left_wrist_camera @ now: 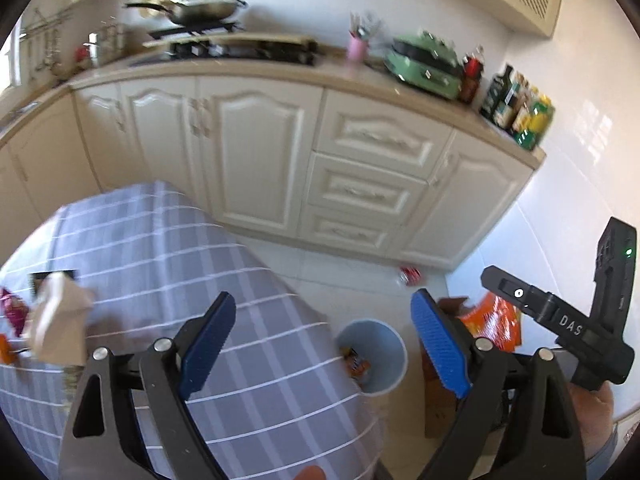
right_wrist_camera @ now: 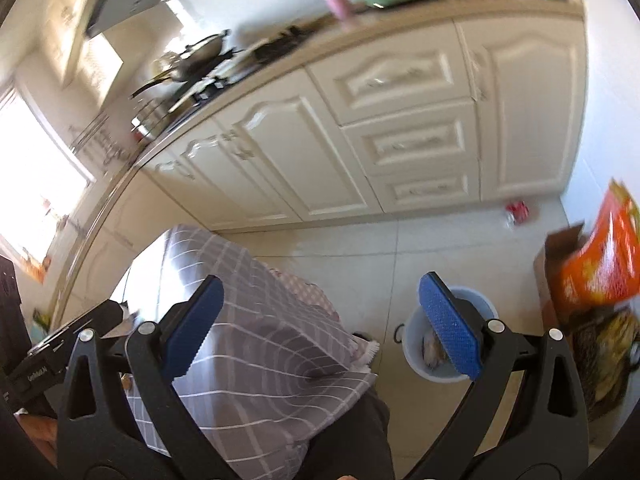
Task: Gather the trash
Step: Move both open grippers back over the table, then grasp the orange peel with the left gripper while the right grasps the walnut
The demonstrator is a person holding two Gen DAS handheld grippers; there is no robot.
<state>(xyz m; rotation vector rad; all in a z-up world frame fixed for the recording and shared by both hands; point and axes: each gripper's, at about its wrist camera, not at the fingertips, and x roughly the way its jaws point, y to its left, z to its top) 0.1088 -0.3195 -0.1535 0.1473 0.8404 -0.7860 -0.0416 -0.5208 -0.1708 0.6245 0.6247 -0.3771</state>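
My left gripper (left_wrist_camera: 324,344) is open and empty above the edge of the table with a grey checked cloth (left_wrist_camera: 168,248). A pale blue trash bin (left_wrist_camera: 372,356) stands on the floor beside the table with orange wrappers inside. A crumpled brown paper bag (left_wrist_camera: 60,316) and a purple wrapper (left_wrist_camera: 12,308) lie on the table at the left. My right gripper (right_wrist_camera: 320,328) is open and empty above the table corner (right_wrist_camera: 272,328), with the bin (right_wrist_camera: 420,344) behind its right finger. A red can (left_wrist_camera: 410,274) lies on the floor by the cabinets; it also shows in the right wrist view (right_wrist_camera: 518,212).
Cream kitchen cabinets (left_wrist_camera: 260,148) run behind, with a wok, a green appliance (left_wrist_camera: 424,64) and bottles on the counter. A cardboard box with an orange bag (right_wrist_camera: 600,264) stands right of the bin. The other gripper's body (left_wrist_camera: 560,320) shows at the right.
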